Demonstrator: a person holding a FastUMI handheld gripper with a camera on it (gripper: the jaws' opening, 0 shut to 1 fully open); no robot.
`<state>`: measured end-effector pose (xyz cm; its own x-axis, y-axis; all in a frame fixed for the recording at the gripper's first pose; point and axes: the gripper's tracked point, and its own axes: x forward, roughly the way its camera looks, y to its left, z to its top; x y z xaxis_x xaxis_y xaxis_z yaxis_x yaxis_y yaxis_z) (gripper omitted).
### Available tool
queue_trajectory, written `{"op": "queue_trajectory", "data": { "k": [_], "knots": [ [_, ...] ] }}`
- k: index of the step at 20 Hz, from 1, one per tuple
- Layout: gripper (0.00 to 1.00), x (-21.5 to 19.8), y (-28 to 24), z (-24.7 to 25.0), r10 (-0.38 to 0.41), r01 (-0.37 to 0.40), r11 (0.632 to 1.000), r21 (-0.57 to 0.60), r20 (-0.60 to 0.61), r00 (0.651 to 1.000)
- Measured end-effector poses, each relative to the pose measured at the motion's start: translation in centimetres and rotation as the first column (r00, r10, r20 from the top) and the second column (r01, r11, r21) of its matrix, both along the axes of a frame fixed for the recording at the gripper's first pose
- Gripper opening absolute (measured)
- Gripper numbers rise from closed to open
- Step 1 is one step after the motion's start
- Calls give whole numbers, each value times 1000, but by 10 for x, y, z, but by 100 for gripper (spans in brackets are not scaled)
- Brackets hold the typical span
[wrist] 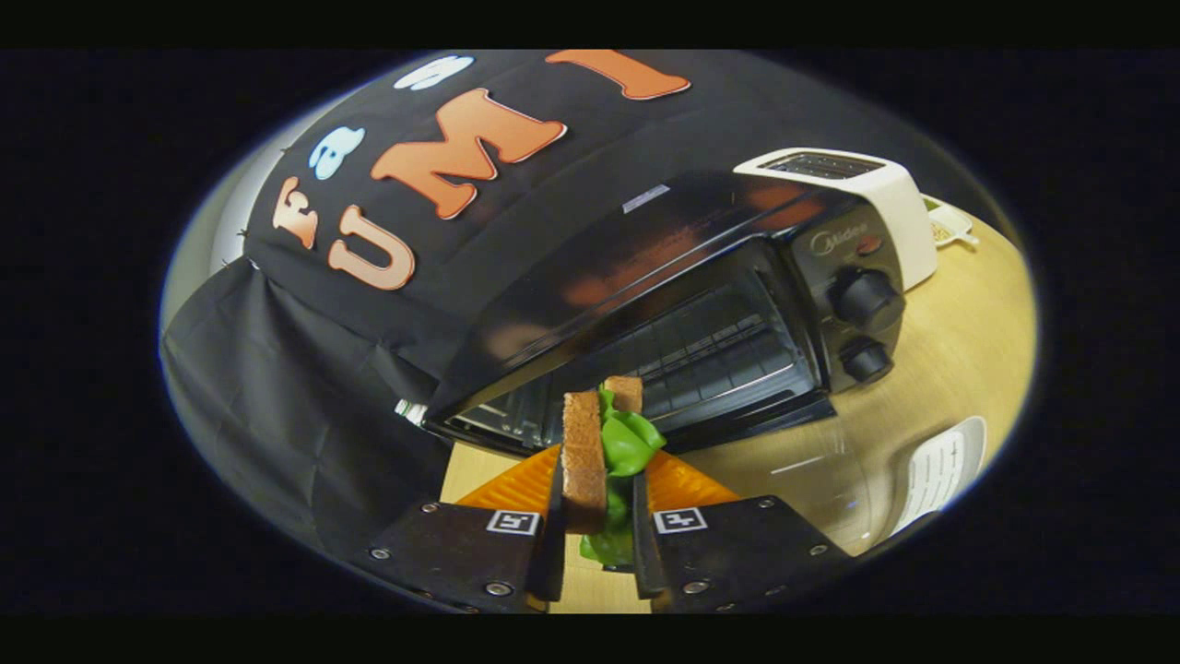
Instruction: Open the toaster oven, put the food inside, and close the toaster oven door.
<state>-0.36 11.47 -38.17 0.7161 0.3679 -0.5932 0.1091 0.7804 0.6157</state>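
Observation:
A black toaster oven [664,277] stands on the wooden table just ahead of my fingers. Its glass door [811,461] lies folded down flat, and the wire rack [710,360] inside shows. My gripper [597,526] is shut on a sandwich [599,443] of brown bread slices with green lettuce between them. The sandwich stands on edge between my fingers, its far end at the mouth of the oven. Two black knobs [865,297] sit on the oven's right panel.
A white slot toaster [857,189] stands behind the oven on the right, with a small white dish [949,226] beyond it. A white slotted object [940,470] shows through the lowered glass door. Black cloth walls the booth to the left and behind.

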Motion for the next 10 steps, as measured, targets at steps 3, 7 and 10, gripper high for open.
{"op": "queue_trajectory", "data": {
  "k": [3,7,10],
  "knots": [
    [31,25,14,-1,-50,48,997,64,36,998],
    [31,54,13,-9,-131,124,989,82,73,989],
    [31,75,7,-19,-190,185,981,53,113,975]
  ]
}}
